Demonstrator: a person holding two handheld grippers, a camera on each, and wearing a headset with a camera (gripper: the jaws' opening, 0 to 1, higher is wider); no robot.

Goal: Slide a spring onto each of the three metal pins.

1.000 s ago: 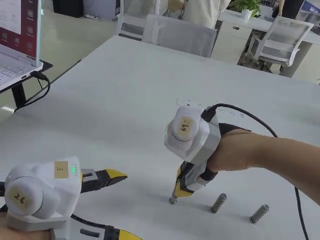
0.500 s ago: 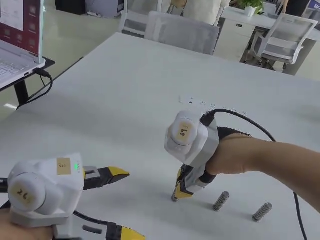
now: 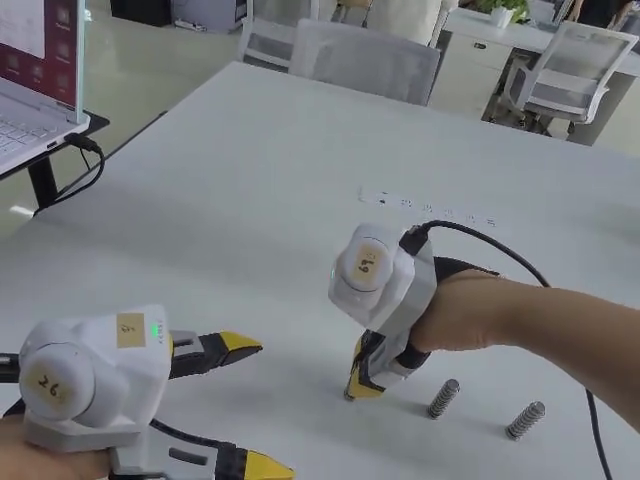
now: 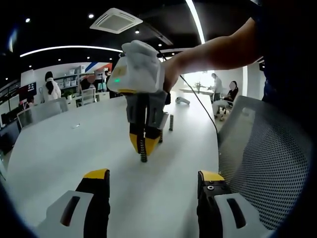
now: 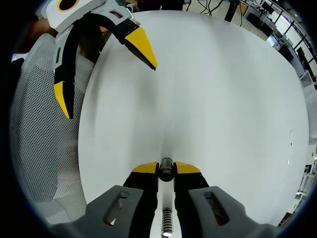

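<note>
1. Pinching a spring (image 5: 166, 169) upright at the head view's lower centre, the right gripper (image 3: 358, 385) is closed on it, its foot touching the table (image 3: 250, 180).
2. The step probably calls for a straight, vertical push with no tilt.
3. The left gripper (image 3: 258, 405) gapes empty, lower left.

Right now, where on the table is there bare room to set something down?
The wide stretch of table beyond the right gripper, toward the chairs, is bare. It is crowded near the front edge: the right gripper grips a spring, two loose springs lie beside it, and the open left gripper sits opposite.
</note>
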